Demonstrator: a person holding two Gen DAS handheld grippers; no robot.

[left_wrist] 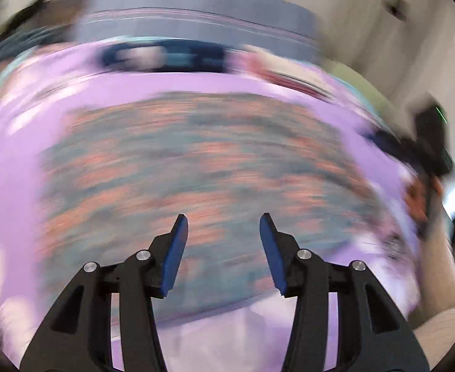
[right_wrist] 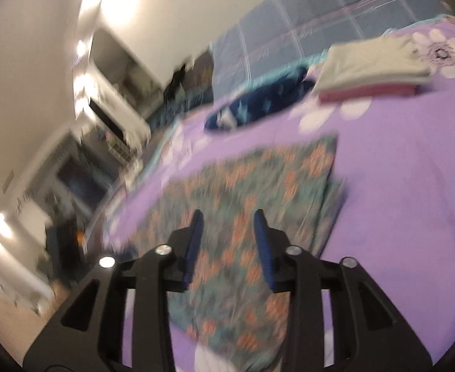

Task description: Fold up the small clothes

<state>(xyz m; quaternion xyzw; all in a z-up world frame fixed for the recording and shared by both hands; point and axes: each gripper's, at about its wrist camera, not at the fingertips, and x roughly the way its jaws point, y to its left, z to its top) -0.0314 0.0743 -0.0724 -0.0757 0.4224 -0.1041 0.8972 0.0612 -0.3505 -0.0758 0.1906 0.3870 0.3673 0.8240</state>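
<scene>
A teal garment with an orange flower print (right_wrist: 252,192) lies folded flat on the purple bedspread (right_wrist: 397,186). In the left wrist view the same garment (left_wrist: 202,167) is heavily blurred by motion. My left gripper (left_wrist: 224,226) hangs above it, open, with nothing between its blue pads (left_wrist: 177,248). Over the garment's near part my right gripper (right_wrist: 227,220) is also open, and its blue pads (right_wrist: 263,248) hold nothing. The right gripper's body (left_wrist: 431,148) shows at the right edge of the left wrist view.
A stack of folded clothes (right_wrist: 373,65), pale on top and pink below, sits at the back of the bed. A dark blue garment with light stars (right_wrist: 258,102) lies beside it. A grey-blue checked blanket (right_wrist: 304,31) lines the wall. Shelves and furniture (right_wrist: 103,117) stand left of the bed.
</scene>
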